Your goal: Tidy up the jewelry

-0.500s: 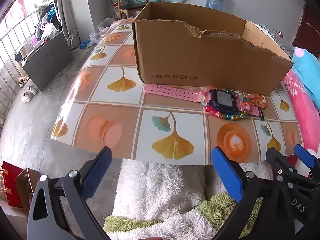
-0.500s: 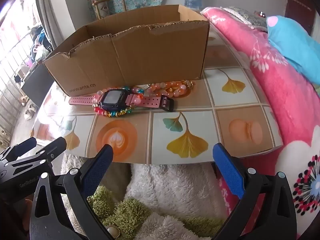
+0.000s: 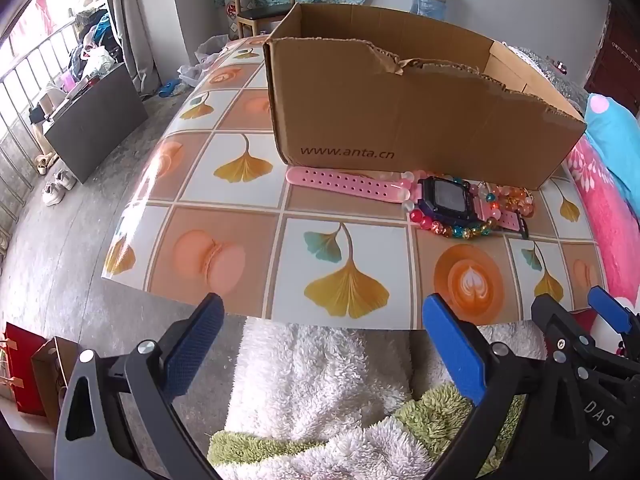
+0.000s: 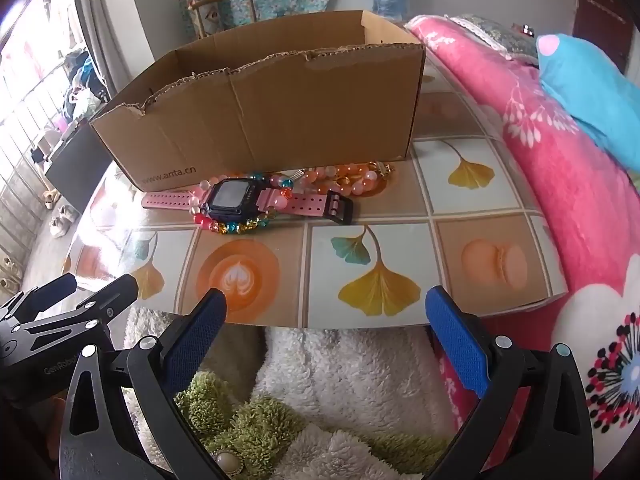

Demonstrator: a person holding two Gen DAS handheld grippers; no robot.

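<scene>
We see the pink watch [image 4: 248,200] tangled with 2 bead bracelets [image 4: 240,227], lying on the patterned table [image 4: 376,248] against the cardboard box [image 4: 272,120]. Left gripper [image 3: 320,344] and right gripper [image 4: 326,334] both wide, empty, well short. Risk: grabbing the watch drags the beads along.

Pink watch [image 4: 236,200] and bead bracelets [image 4: 348,178] lie before cardboard box [image 4: 280,120], right gripper [image 4: 326,328] gaping

No visible change; both views match earlier frames.
</scene>
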